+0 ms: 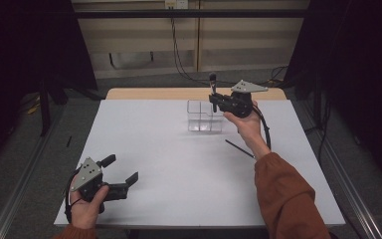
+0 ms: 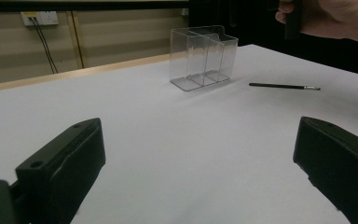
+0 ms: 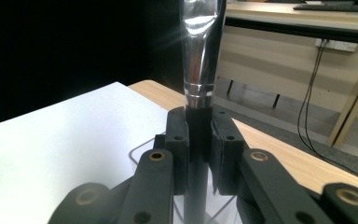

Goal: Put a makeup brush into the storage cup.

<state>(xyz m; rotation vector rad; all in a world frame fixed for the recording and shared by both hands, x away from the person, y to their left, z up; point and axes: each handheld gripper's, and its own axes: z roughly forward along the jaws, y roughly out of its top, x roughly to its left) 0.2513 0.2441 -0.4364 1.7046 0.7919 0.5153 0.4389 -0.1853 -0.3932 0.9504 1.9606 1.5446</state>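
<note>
The right gripper [image 1: 213,98] is held above the far part of the white table [image 1: 154,149], and its two black jaws are closed tight on a makeup brush [image 1: 212,89] that stands upright between them. In the right gripper view the brush's dark handle [image 3: 198,140] runs down through the pinch of the fingers [image 3: 176,140], while its shiny metal ferrule [image 3: 199,56] rises just above the fingertips. Directly below those fingers sits a clear plastic organizer [image 1: 205,116] with open-topped compartments; the brush's lower end hangs over its right side, though which compartment lies under it cannot be told. A second, thin dark brush [image 1: 238,148] lies flat on the table, well below and to the near side of the right fingers, beside the person's wrist and apart from the organizer. The left gripper [image 1: 122,170] rests low near the table's front left corner, its jaws spread wide with nothing between them. In the left gripper view the fingers [image 2: 65,158] frame bare table, with the organizer [image 2: 203,56] well ahead of them and the thin brush [image 2: 284,86] lying beyond the right-hand finger.
</note>
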